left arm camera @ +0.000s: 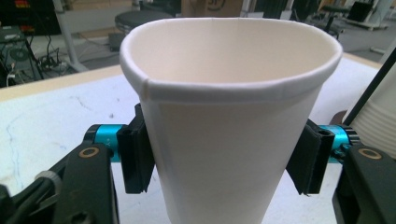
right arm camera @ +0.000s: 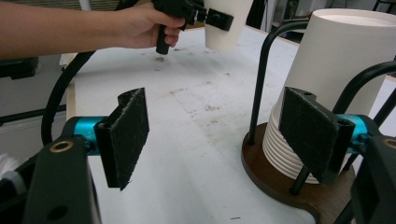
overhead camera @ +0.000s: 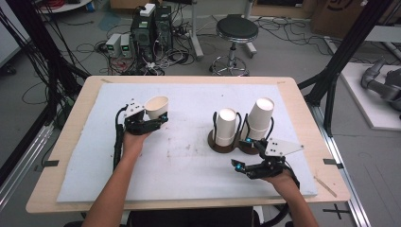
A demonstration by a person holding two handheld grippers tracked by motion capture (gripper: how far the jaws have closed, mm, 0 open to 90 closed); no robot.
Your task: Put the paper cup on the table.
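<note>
A white paper cup [overhead camera: 157,106] stands upright, mouth up, between the pads of my left gripper [overhead camera: 158,118] at the mat's left. In the left gripper view both black pads press the cup's [left arm camera: 224,140] sides and its rim looks slightly flattened. My right gripper [overhead camera: 242,153] is open at the front right, with nothing between its pads [right arm camera: 128,135]. It faces two stacks of upside-down paper cups, one [overhead camera: 226,125] left and one taller [overhead camera: 260,118] right, on brown bases with black wire guides. The nearer stack [right arm camera: 327,70] stands just beyond its right pad.
A white foam mat [overhead camera: 189,156] covers the wooden table [overhead camera: 71,142]; its middle is bare with faint stains. Beyond the far edge are a black stool [overhead camera: 236,30], computer boxes [overhead camera: 151,33] and cables on the floor. Black frame posts [overhead camera: 350,47] rise at the right.
</note>
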